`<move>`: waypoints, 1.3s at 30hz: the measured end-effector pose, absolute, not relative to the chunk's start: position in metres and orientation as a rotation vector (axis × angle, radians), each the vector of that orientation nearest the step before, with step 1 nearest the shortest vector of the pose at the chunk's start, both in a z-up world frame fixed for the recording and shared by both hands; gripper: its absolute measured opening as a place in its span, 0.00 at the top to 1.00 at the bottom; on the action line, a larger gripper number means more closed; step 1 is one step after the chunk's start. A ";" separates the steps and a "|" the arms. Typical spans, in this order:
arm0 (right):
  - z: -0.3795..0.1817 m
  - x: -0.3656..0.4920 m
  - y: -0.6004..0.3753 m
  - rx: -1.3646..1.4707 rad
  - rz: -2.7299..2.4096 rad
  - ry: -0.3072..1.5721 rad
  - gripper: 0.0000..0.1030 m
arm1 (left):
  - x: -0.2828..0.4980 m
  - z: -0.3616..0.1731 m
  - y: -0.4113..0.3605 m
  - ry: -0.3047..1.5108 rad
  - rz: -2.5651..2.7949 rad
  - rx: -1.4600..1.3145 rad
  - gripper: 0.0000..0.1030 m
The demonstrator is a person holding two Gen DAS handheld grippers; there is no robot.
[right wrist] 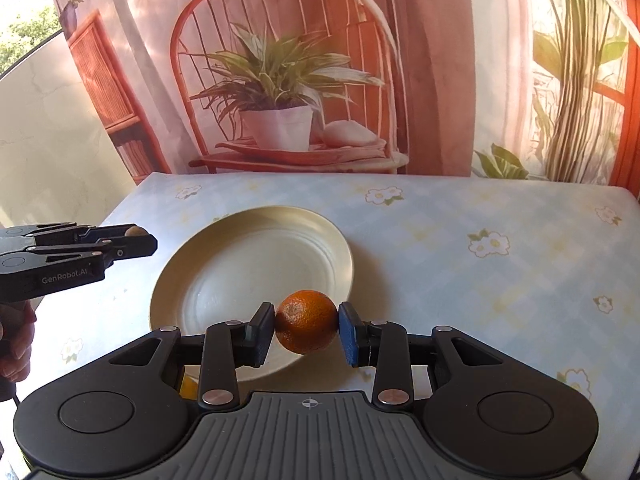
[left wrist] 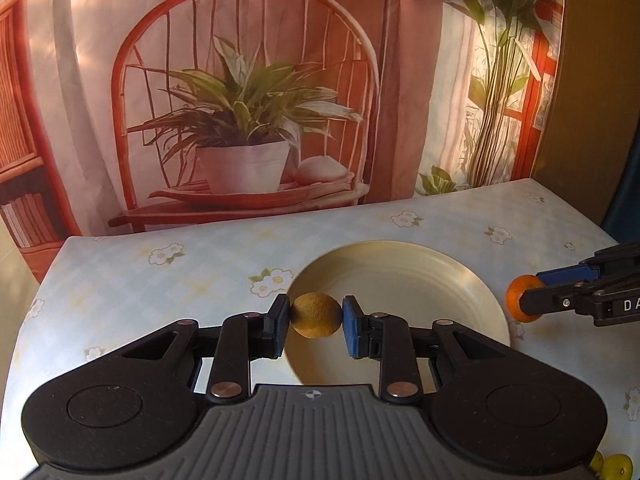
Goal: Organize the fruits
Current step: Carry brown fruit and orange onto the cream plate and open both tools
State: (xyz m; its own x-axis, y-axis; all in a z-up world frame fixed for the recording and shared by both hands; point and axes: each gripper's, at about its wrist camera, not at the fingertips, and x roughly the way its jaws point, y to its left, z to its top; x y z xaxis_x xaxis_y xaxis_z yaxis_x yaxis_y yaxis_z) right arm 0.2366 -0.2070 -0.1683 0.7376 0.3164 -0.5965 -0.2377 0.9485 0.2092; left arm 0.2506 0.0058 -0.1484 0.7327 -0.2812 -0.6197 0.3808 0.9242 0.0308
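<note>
Jaws of the left gripper [left wrist: 316, 315] are clenched on a small round brownish-tan fruit with a rough, matte skin [left wrist: 316, 315], one pad pressing each side. The fruit is held clear of the surface, over the near left part of a round cream-coloured plate [left wrist: 420, 276]. That plate lies flat on a surface covered with a pale blue checked cloth printed with white flowers [left wrist: 160, 280], and nothing lies on the part of it that shows.

To the right, the right gripper [right wrist: 307, 327] has its jaws grasping a round orange citrus fruit with a dimpled peel [right wrist: 307, 327], pads tight on both sides. This fruit is also off the surface, above the near right rim of the plate. Seen from the left wrist, the right gripper comes in from the right edge, just beyond the plate's right rim, with the orange fruit at its tip. Seen from the right wrist, the left gripper reaches in from the left edge, and a hand [right wrist: 14, 340] grips its handle below.

At the near right corner of the surface, small yellow round items [left wrist: 616, 466] peek out beside the left gripper's body; they are too cut off to identify.

Beyond the far edge hangs a printed backdrop of a potted plant on a red chair [left wrist: 248, 128].
</note>
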 end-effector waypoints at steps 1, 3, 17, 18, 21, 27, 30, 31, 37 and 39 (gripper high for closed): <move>-0.167 0.247 -0.204 0.112 0.311 0.669 0.69 | 0.254 -0.151 0.002 0.659 -0.370 0.161 0.71; -0.167 0.263 -0.201 0.100 0.315 0.675 0.69 | 0.261 -0.158 -0.007 0.682 -0.388 0.171 0.71; -0.187 0.333 -0.162 -0.013 0.326 0.718 0.69 | 0.320 -0.188 -0.014 0.790 -0.401 0.114 0.71; -0.188 0.334 -0.160 -0.016 0.322 0.720 0.69 | 0.320 -0.189 -0.014 0.795 -0.401 0.111 0.71; -0.188 0.335 -0.159 -0.017 0.313 0.717 0.67 | 0.323 -0.192 -0.013 0.814 -0.402 0.097 0.65; -0.177 0.320 -0.167 -0.003 0.320 0.696 0.65 | 0.314 -0.182 -0.008 0.816 -0.385 0.068 0.48; -0.171 0.308 -0.176 0.026 0.310 0.685 0.65 | 0.301 -0.169 -0.007 0.797 -0.369 0.106 0.48; -0.169 0.302 -0.180 0.039 0.306 0.680 0.65 | 0.297 -0.165 -0.006 0.791 -0.358 0.117 0.48; -0.159 0.267 -0.200 0.118 0.267 0.652 0.64 | 0.264 -0.139 0.009 0.780 -0.296 0.111 0.48; -0.156 0.252 -0.208 0.152 0.254 0.636 0.64 | 0.251 -0.132 0.013 0.777 -0.265 0.121 0.48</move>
